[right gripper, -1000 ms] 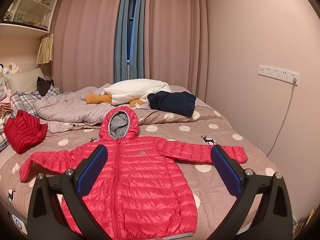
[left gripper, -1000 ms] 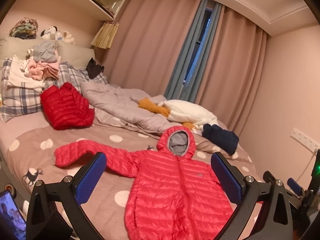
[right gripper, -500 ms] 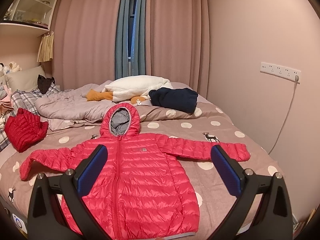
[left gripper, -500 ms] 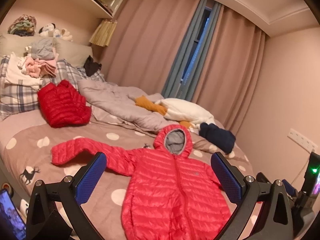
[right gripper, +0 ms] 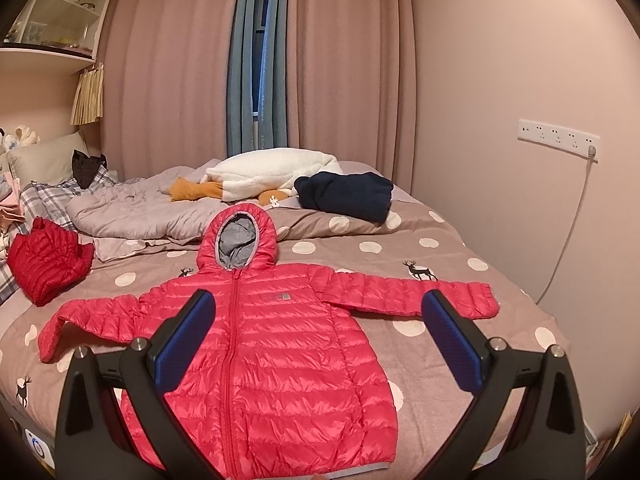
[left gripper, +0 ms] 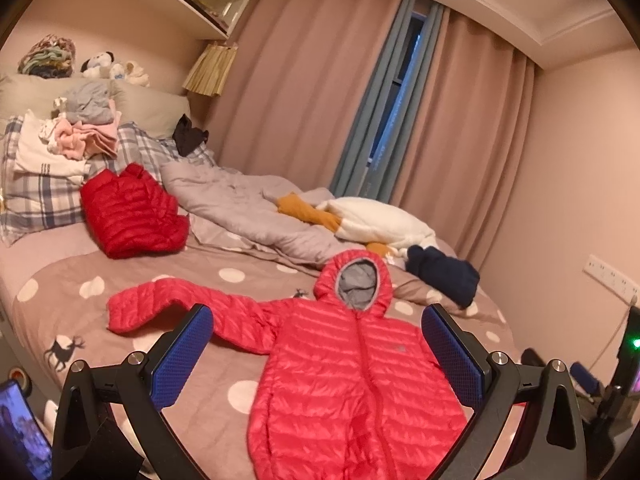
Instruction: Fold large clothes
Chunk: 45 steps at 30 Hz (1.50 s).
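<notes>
Red quilted down, your jacket lies flat and face up on the bed, zipped, hood toward the far edge, hem at the near edge, both sleeves spread sideways. Your right gripper hovers above its chest with jaws spread wide and nothing held; the body shows between the blue pads. Your left gripper is likewise wide open and empty, framing the jacket's body and the inner part of one sleeve.
</notes>
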{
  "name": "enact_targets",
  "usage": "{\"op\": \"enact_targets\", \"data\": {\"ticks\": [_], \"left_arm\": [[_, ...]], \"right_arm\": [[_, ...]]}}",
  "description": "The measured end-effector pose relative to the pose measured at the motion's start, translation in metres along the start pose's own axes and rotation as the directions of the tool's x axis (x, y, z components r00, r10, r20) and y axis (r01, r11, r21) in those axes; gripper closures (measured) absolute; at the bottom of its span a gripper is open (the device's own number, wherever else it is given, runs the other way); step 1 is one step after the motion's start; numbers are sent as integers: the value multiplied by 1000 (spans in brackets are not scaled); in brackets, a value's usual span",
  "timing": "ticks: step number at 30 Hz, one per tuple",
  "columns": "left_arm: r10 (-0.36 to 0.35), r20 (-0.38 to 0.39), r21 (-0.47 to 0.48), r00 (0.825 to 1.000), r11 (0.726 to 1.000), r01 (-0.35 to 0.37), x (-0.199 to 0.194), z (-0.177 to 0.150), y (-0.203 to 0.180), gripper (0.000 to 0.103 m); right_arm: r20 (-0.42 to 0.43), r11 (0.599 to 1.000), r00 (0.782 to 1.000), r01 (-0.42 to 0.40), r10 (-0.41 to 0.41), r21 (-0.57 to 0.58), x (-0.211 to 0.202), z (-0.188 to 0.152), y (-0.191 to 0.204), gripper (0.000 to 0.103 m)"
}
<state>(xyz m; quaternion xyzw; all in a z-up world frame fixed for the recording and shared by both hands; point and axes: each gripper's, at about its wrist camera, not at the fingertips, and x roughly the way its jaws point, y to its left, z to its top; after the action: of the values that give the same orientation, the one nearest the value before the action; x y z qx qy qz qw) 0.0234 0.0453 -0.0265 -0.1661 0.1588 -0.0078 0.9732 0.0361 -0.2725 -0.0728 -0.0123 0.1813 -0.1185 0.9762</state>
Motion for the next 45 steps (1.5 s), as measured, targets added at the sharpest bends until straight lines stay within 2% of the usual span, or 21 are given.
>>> {"op": "enact_targets", "data": {"ticks": [5,11,23,29,45], "left_arm": [[1,-21,-11,1000,1000,-1,6,-3,-5,0],[2,-21,31,1000,1000,-1,5,-7,-16,0],[-1,-78,77,997,997,7,18,-14,-29,0],[-2,-82,81,997,997,8,19,-15,-32,0],[7,-82,83,997,997,0,28,-17,-38,0]], "right_arm": [[-12,1000,1000,-16,16,7,5,-2,-6,0],[-38,1000,999,-16,17,17,14,-4,-12,0],[-74,1000,997,-12,14,27,24,-9,-17,0],[-103,1000,995,-19,20,9,33,-11,-16,0],[-107,1000,994,-26,26,-2,39,-12,-15,0]]}}
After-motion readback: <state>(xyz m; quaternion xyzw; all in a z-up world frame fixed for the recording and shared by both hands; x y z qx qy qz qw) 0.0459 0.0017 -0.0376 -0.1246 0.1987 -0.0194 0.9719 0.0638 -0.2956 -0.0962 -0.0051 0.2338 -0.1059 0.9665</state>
